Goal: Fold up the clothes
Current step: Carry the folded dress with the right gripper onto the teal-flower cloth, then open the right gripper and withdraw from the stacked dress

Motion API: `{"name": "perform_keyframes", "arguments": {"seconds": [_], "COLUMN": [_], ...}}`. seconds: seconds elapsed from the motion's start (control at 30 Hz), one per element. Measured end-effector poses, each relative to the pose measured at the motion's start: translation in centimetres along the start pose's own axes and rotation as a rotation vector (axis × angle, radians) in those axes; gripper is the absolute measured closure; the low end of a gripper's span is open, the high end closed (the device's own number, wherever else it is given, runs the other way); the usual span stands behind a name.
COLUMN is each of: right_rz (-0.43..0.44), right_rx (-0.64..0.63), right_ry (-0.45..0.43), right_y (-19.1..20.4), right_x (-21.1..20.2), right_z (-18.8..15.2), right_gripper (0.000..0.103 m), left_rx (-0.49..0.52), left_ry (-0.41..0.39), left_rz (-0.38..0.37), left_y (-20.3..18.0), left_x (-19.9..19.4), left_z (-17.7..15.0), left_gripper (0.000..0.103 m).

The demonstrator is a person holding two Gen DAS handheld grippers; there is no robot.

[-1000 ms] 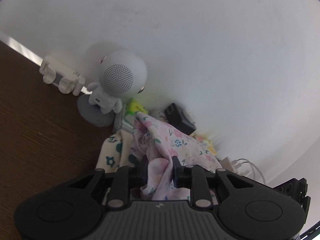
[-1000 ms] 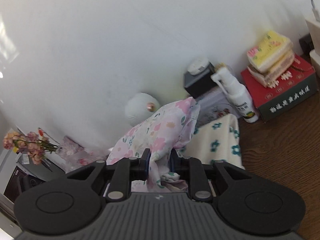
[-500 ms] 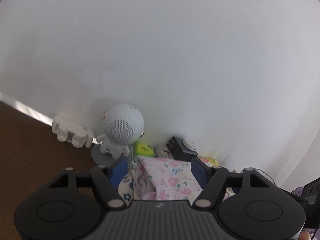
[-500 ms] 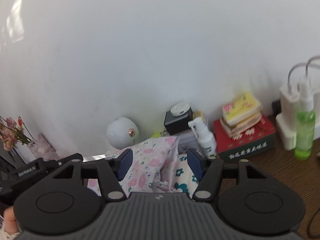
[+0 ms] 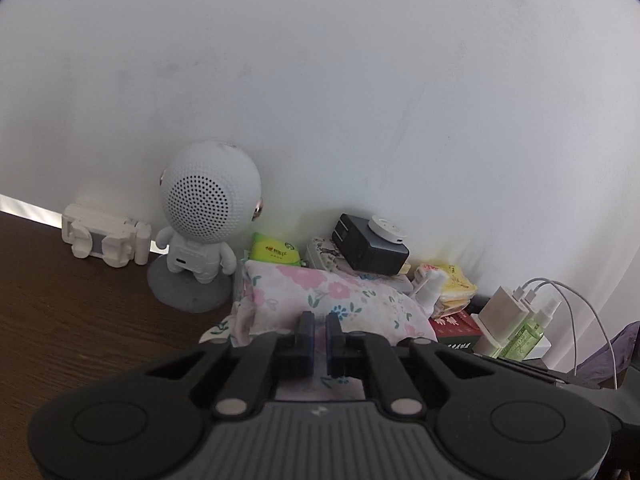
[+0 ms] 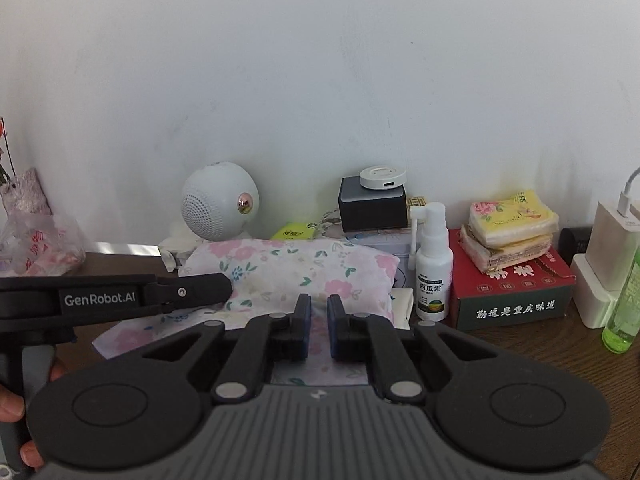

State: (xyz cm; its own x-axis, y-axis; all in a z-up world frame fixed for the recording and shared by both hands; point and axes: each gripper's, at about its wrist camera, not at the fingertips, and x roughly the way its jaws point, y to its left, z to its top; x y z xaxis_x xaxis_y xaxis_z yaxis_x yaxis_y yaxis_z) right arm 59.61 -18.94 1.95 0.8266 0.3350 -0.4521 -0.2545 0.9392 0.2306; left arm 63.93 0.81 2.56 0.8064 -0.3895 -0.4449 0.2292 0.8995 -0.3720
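**Soft daylight, sharp centre, warped rim**

You get even, diffuse light in both wrist views, bright enough to read the print on the red box (image 6: 514,300). A bright strip (image 5: 24,209) along the desk's far edge suggests light entering from the left, though you can't see the source. Shadows stay faint; the round speaker (image 5: 210,196) casts only a soft one on the wall (image 5: 360,100). Fisheye bending curves everything near the borders, the corners go black, and your near gripper bodies look slightly soft.
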Motion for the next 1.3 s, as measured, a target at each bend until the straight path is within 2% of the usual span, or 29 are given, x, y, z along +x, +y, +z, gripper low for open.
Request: {"name": "perform_keyframes", "arguments": {"seconds": [0.07,0.13,0.17,0.23,0.27,0.3,0.33,0.43,0.47,0.5,0.53,0.6,0.87,1.1,1.3], "right_rz": [0.031,0.055,0.064,0.068,0.062,0.051,0.032,0.003,0.001,-0.002,-0.004,-0.011,-0.078,-0.024,-0.018], "right_rx": [0.020,0.033,0.036,0.025,0.011,-0.004,-0.023,-0.060,-0.069,-0.077,-0.086,-0.098,-0.063,-0.014,-0.070], "right_ry": [-0.032,-0.068,-0.084,-0.096,-0.101,-0.107,-0.115,-0.125,-0.124,-0.123,-0.121,-0.132,-0.107,-0.083,-0.086], "right_y": [-0.1,-0.2,-0.1,0.3,0.5,0.8,1.1,1.9,2.1,2.3,2.5,3.1,6.0,7.8,10.8], "right_x": [-1.2,-2.5,-3.2,-4.3,-4.9,-5.5,-6.2,-8.3,-9.0,-9.7,-10.4,-12.1,-19.5,-26.7,-33.5], "right_z": [0.2,0.4,0.5,0.5,0.4,0.3,0.1,-0.8,-1.1,-1.5,-1.8,-2.5,-5.7,-9.3,-13.5], "right_gripper": [0.093,0.093,0.092,0.085,0.073,0.056,0.049,0.031,0.020,0.013,0.011,0.001,0.000,0.000,0.000], "left_rx": [0.005,0.022,0.038,0.081,0.099,0.113,0.126,0.176,0.195,0.214,0.231,0.239,0.213,0.181,0.208], "left_ry": [-0.013,-0.049,-0.069,-0.106,-0.121,-0.133,-0.144,-0.168,-0.169,-0.163,-0.156,-0.142,-0.118,-0.084,-0.081], "left_rz": [-0.018,-0.010,0.003,0.040,0.060,0.083,0.105,0.168,0.183,0.197,0.210,0.225,0.233,0.189,0.164], "left_y": [-0.2,-0.7,-0.9,-1.3,-1.5,-1.7,-1.8,-2.2,-2.3,-2.4,-2.5,-2.5,-3.2,-4.8,-6.6], "left_x": [-1.0,-2.6,-3.5,-5.0,-5.8,-6.6,-7.4,-9.9,-10.7,-11.5,-12.4,-14.2,-22.5,-30.0,-36.8], "left_z": [0.3,0.5,0.5,0.4,0.3,0.1,-0.1,-1.1,-1.6,-2.1,-2.6,-3.8,-8.9,-13.2,-18.2], "left_gripper": [0.076,0.048,0.043,0.025,0.019,0.009,0.006,0.000,0.000,0.000,0.000,0.000,0.000,0.000,0.000]}}
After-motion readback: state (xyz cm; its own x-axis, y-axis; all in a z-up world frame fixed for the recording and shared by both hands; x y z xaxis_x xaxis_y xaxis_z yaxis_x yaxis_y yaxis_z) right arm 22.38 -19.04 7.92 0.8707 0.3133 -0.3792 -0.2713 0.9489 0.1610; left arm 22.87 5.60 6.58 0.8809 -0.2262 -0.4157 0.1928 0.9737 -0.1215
